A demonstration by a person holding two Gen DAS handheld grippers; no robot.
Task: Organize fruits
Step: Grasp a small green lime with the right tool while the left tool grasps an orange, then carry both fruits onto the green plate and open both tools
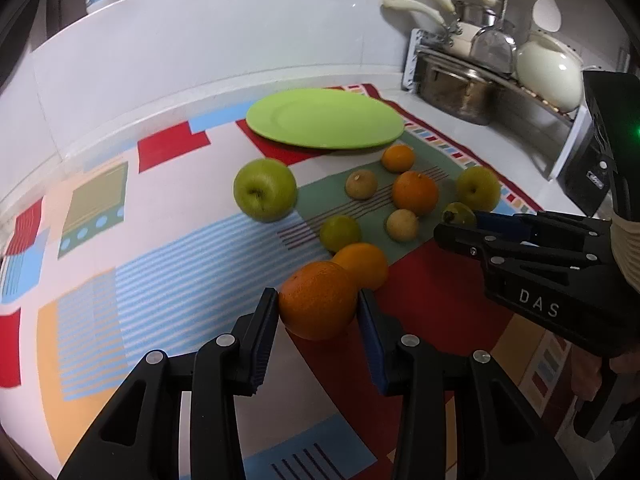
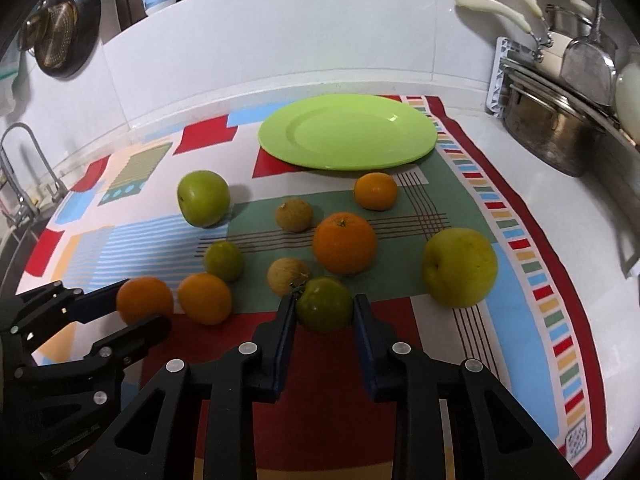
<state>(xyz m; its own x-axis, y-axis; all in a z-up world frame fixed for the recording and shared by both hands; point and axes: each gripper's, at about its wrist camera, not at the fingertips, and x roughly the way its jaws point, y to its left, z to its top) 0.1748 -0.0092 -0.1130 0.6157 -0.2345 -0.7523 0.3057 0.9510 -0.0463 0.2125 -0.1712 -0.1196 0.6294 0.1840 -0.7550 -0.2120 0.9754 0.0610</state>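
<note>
My left claw (image 1: 318,306) is clamped on a big orange (image 1: 317,300), one pad pressed to each side of it, at the near edge of the fruit cluster. A second orange (image 1: 362,264) sits just behind it, touching it.

My right claw (image 2: 324,310) is clenched on a small dark green fruit (image 2: 325,304) with a stem at its top left, both pads tight against its sides.

Everything lies on a patterned cloth (image 2: 500,248) spread over the white desk (image 2: 568,208). The light green plate (image 2: 348,136) sits at the far side of the cloth with nothing on it.

Between the plate and my claws the loose fruit is scattered: a green apple (image 2: 204,204) out to the left, well apart from the rest; a yellow-green apple (image 2: 460,268) to the right; a large orange (image 2: 345,242) in the middle; a smaller orange (image 2: 375,191) near the plate's edge; two brownish round fruits (image 2: 294,214) (image 2: 286,280); and a small green one (image 2: 224,261) on the left.

A steel pot (image 2: 552,136) stands in the dish rack at the far right.
</note>
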